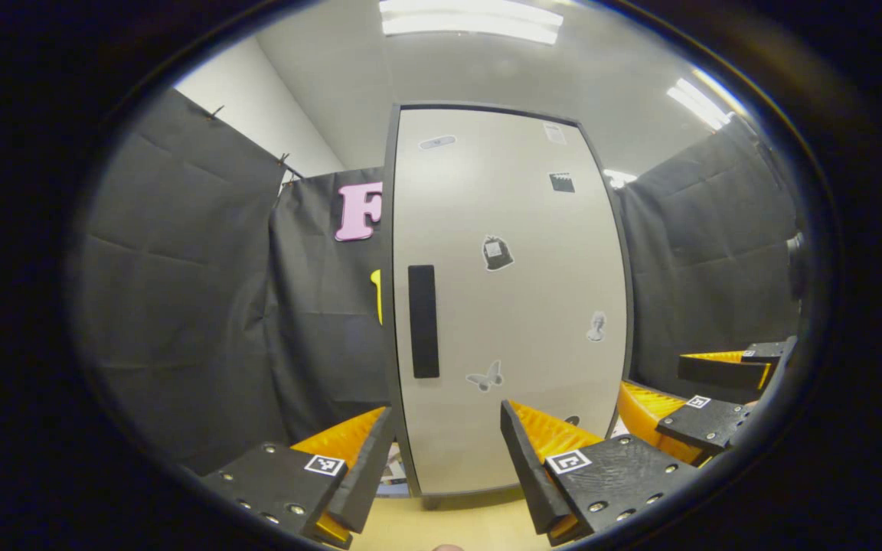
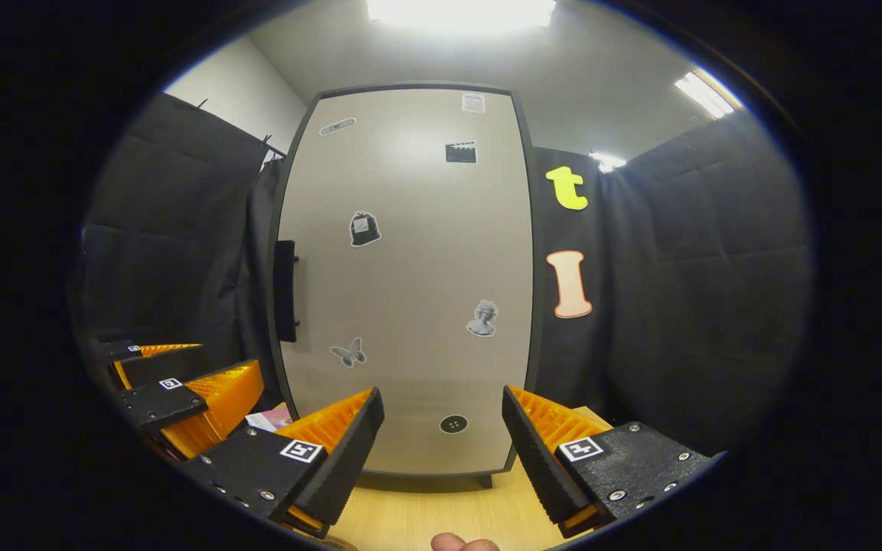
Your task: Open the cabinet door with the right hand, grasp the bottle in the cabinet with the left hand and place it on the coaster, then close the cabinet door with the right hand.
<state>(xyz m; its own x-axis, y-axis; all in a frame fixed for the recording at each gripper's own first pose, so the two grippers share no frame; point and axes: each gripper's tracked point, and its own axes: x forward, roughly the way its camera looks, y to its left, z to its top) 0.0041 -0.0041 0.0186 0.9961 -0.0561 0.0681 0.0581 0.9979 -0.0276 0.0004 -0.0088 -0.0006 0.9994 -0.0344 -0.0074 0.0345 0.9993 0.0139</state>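
Note:
A tall beige cabinet (image 1: 510,306) with a dark frame stands straight ahead, its door (image 2: 410,291) closed and dotted with stickers. A black vertical handle (image 1: 423,321) sits at the door's left edge, also seen as the handle (image 2: 285,291) in the right gripper view. My left gripper (image 1: 447,451) is open in front of the door's lower part. My right gripper (image 2: 442,440) is open too, a short way from the door's bottom. The right gripper (image 1: 717,398) appears at the right of the left gripper view, and the left gripper (image 2: 181,390) at the left of the right gripper view. The bottle is hidden behind the door.
A light wooden tabletop (image 2: 441,505) carries the cabinet. Something flat and pink and white (image 2: 272,418) lies on the table left of the cabinet base. Black cloth walls (image 2: 686,306) close in both sides. A fingertip (image 2: 460,543) shows at the bottom edge.

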